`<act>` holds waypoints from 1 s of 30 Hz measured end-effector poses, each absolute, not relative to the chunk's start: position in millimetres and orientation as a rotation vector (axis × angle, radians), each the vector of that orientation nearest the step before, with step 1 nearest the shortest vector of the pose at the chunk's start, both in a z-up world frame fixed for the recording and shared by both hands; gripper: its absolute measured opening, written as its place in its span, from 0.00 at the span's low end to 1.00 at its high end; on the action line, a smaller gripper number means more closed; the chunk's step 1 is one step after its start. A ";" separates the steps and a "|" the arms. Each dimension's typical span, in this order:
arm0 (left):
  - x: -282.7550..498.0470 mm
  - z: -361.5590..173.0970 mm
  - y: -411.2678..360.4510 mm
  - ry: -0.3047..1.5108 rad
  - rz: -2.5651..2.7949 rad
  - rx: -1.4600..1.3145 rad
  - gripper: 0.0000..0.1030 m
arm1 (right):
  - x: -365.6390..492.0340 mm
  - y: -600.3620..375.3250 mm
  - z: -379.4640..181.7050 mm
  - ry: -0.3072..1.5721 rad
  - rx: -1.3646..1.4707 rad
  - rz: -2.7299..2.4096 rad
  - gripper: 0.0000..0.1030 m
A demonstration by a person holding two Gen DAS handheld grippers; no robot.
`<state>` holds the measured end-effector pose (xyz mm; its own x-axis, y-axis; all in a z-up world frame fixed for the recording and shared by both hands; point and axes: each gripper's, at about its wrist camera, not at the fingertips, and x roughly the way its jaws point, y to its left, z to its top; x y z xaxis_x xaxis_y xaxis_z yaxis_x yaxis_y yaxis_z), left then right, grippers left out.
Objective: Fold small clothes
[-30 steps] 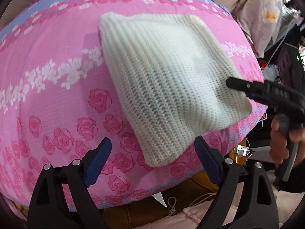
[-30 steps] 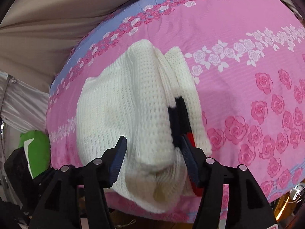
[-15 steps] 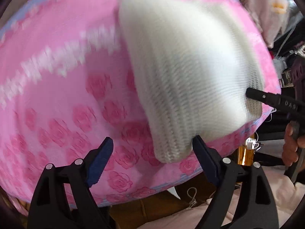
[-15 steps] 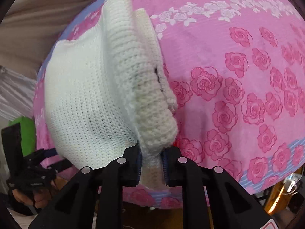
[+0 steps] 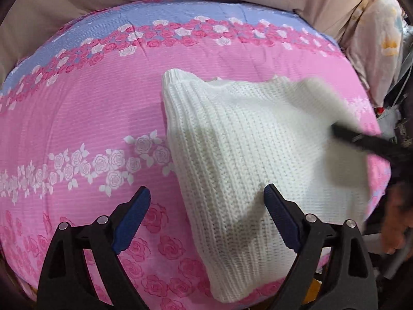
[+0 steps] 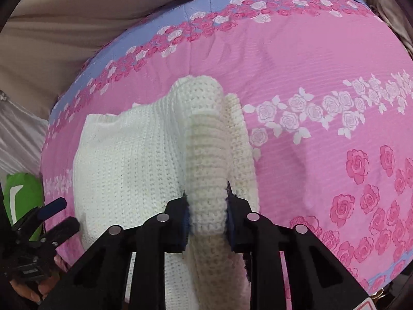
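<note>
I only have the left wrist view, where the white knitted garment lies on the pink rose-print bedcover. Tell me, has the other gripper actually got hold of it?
Observer: Yes. In the right wrist view the right gripper is shut on a thick rolled edge of the white knitted garment.
Operator: Is that edge lifted or lying flat?
Observer: Lifted. It stands up as a ridge over the pink rose-print bedcover, with a second knit layer beside it.
Operator: And how does my left gripper look from there?
Observer: The left gripper shows at the left edge, open, beside the garment's corner, holding nothing.
Operator: Anything behind it?
Observer: A green object with a white mark; I cannot tell what it is.
</note>
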<state>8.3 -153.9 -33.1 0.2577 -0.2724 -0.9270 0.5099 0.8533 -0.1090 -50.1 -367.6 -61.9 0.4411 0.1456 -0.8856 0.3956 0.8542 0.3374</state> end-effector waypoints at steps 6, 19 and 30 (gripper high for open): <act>11.9 -48.4 -154.4 1.220 -0.519 0.231 0.86 | -58.5 -373.6 -24.5 0.987 0.532 -0.148 0.18; 12.4 -51.8 -156.5 1.244 -0.488 0.210 0.86 | -78.2 -346.8 -25.6 1.058 0.344 -0.216 0.15; 41.9 -45.1 -142.0 1.221 -0.444 0.032 0.85 | -64.9 -372.0 -29.8 1.014 0.425 -0.219 0.51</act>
